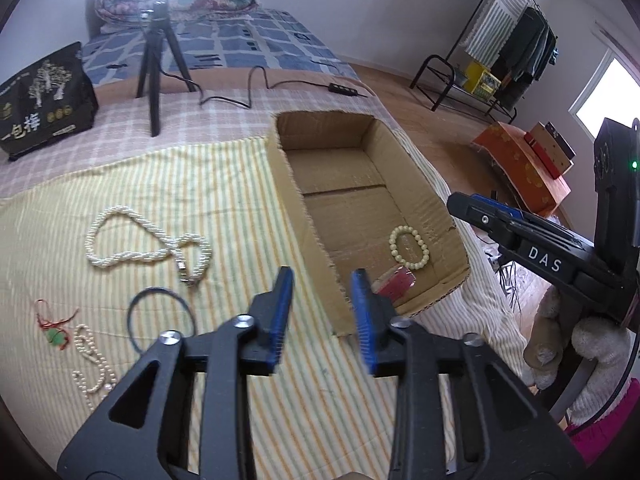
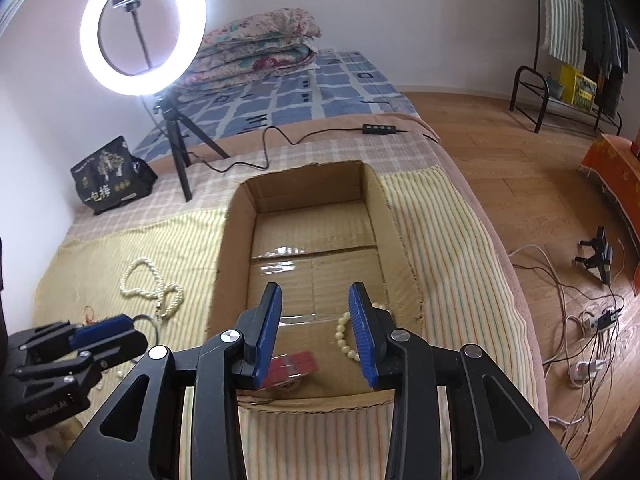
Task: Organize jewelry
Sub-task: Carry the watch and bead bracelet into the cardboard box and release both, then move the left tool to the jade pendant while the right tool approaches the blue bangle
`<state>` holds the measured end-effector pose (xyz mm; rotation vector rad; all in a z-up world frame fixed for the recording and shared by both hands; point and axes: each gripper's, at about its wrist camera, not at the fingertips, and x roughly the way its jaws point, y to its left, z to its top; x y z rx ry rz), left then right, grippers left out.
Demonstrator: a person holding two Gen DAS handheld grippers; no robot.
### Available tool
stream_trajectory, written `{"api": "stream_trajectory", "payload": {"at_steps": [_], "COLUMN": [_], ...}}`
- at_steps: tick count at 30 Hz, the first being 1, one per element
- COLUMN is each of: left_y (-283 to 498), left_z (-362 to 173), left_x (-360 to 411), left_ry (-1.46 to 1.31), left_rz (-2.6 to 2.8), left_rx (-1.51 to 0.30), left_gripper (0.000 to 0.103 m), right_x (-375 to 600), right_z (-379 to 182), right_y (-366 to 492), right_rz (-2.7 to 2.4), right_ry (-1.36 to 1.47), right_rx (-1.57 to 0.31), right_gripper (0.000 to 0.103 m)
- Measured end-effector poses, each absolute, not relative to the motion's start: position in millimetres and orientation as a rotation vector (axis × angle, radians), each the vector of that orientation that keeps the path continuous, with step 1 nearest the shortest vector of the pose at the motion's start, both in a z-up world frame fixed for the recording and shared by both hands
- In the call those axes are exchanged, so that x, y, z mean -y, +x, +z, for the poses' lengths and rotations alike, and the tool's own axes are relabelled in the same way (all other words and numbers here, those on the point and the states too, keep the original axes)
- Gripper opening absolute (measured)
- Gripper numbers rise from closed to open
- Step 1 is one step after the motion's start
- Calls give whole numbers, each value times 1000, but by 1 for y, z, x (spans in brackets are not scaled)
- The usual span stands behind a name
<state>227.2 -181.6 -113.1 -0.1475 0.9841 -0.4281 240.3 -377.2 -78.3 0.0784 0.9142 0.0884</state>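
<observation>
My left gripper [image 1: 322,300] fills the bottom of the left view, blue-padded jaws apart, nothing between them, hovering over the yellow-green striped cloth [image 1: 224,200] by the box's near corner. My right gripper [image 2: 314,320] sits low centre in the right view, jaws also wide and empty, above the near end of the box.

Open brown cardboard box [image 2: 228,248], centre frame, flaps cut off. Inside, near end: a cream beaded bracelet [image 1: 409,247] lying flat and a small red item [image 1: 394,282], blurred, can't tell what. Rest of the floor bare, tape seam across the middle.

Still out on the cloth, left side of the left view: a twisted white pearl rope necklace [image 1: 140,242] with a metal clasp, a thin dark hoop bangle [image 1: 160,318], a small pearl strand [image 1: 92,364] lower left, and a red cord with a green stone [image 1: 54,326] at far left.

Handling guess: the rope necklace is limp, light-to-medium, and beads are slick, so pinch across the thick twisted part near the clasp, not a single loop, or it slides and dangles. The bangle looks stiff and thin, so grab the rim edge-on. The small strand and cord are floppy and could snag the cloth.
</observation>
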Motion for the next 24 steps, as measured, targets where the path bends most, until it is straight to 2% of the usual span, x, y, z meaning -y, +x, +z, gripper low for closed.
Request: {"api": "stream_trajectory", "payload": {"at_steps": [2,4,6,13,16,19,24], "left_y": [224,220,215,203,202,204,206], "left_z": [-109,-106,-104,-107,-109,-109,-107], "left_x": [174,163,152,95,65,38,5], "left_ry": [-144,-124,-119,-100,-100,-111,-129], "left_rz": [-426,-419,-407,-330,-278,-231,-181], "left_rx": [-972,-960,-945,-962,-973,-979,-982], "left_gripper": [43,52,67,68,68,68,68], "right_x": [370,362,354,323,305,285,256], "right_z": [-76,-74,-72,-70,-70,-72,-89], "right_y": [238,236,232,215,209,204,207], "right_rz": [94,100,110,145,160,191,262], "right_ry": [62,46,38,31,-12,-45,-45], "right_rx": [-909,-903,-895,-850,-821,-806,-890], "right_gripper": [35,41,50,53,70,71,71]}}
